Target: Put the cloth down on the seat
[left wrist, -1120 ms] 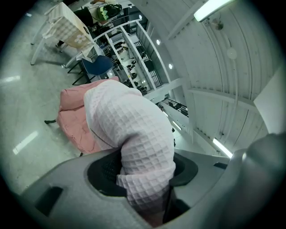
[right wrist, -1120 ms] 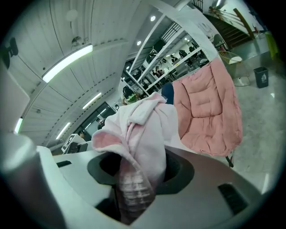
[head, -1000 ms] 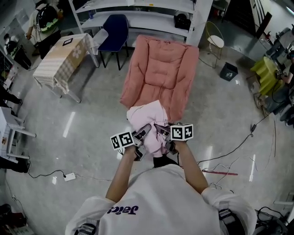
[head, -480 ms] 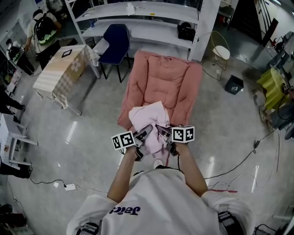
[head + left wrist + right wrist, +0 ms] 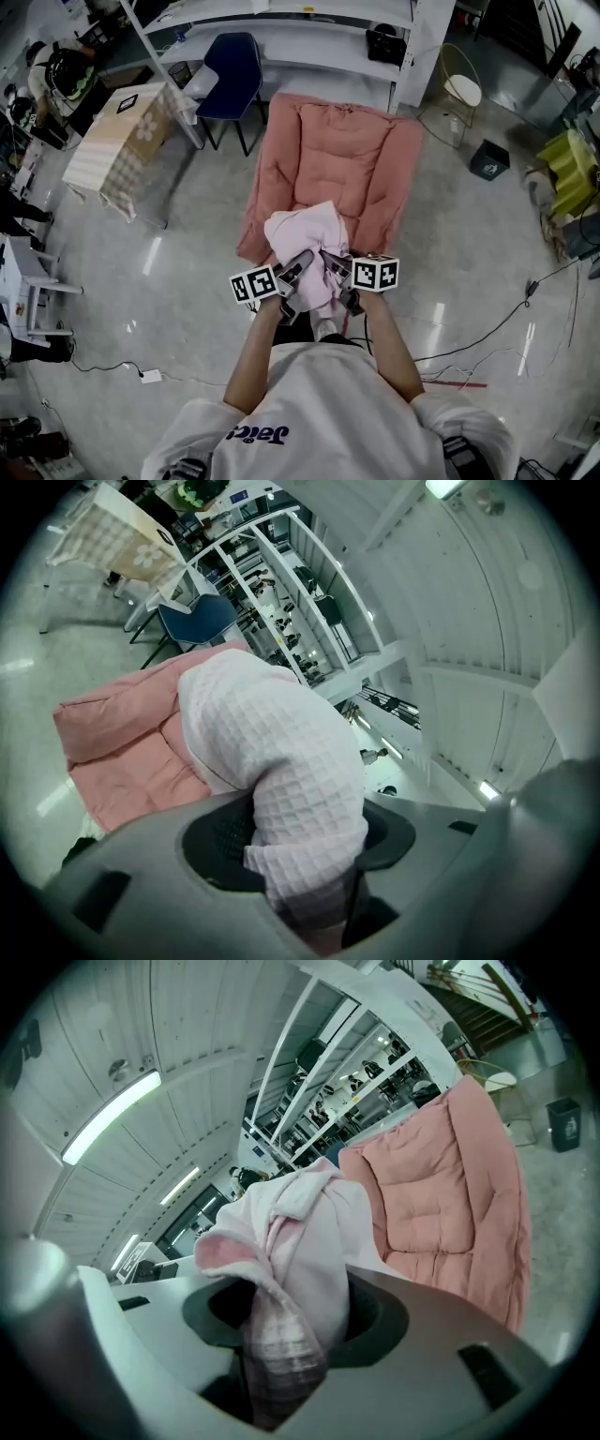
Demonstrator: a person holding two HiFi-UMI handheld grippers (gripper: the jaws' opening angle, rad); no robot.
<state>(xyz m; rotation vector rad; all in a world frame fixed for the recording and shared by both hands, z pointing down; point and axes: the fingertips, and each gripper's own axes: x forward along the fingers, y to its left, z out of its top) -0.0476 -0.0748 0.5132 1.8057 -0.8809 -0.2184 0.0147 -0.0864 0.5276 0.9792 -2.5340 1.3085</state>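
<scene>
Left tool (image 5: 297, 269) and right tool (image 5: 330, 264): each clamped on pink waffle cloth (image 5: 304, 232) | cloth held bunched at near edge of pink padded seat (image 5: 339, 155) | lowering and release not yet done

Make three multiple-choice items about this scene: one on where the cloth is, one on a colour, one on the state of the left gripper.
1. Where is the cloth?
A. on the floor
B. in the left gripper and the right gripper
C. on a shelf

2. What colour is the chair between the table and the seat?
A. blue
B. yellow
C. red

3. What is the left gripper's state?
A. open and empty
B. shut on the cloth
C. out of view

Answers:
1 B: each gripper view shows the cloth clamped.
2 A: the head view shows it dark blue.
3 B: the cloth is pressed in it.
</scene>
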